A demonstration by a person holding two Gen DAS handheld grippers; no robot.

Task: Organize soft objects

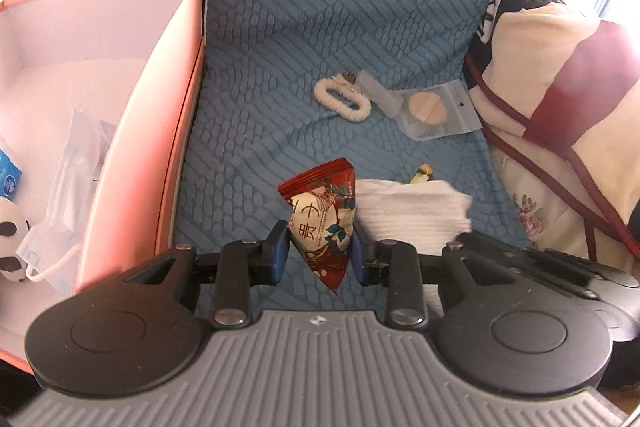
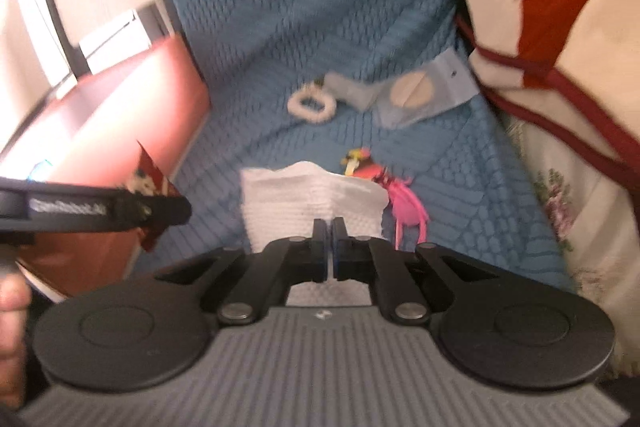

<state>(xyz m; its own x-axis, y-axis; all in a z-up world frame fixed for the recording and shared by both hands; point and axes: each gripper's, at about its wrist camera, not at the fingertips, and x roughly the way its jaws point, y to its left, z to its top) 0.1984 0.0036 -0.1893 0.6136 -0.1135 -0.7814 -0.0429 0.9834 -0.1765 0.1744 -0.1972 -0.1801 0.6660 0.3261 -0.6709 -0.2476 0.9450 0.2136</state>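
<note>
Left wrist view showed your left gripper clamped on one red snack packet printed with Chinese characters, just right of the open pink box. Clear blue cover lay ahead. Your right gripper was pinched shut on the white cloth, beside one pink toy.

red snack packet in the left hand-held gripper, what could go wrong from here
1. The left hand-held gripper pinches the red snack packet only across its lower half, so it may slip on the way to the pink box.
2. The right hand-held gripper is shut at the edge of the white cloth; whether it caught any is unclear, so lifting might drag it or disturb the pink toy alongside.
</note>
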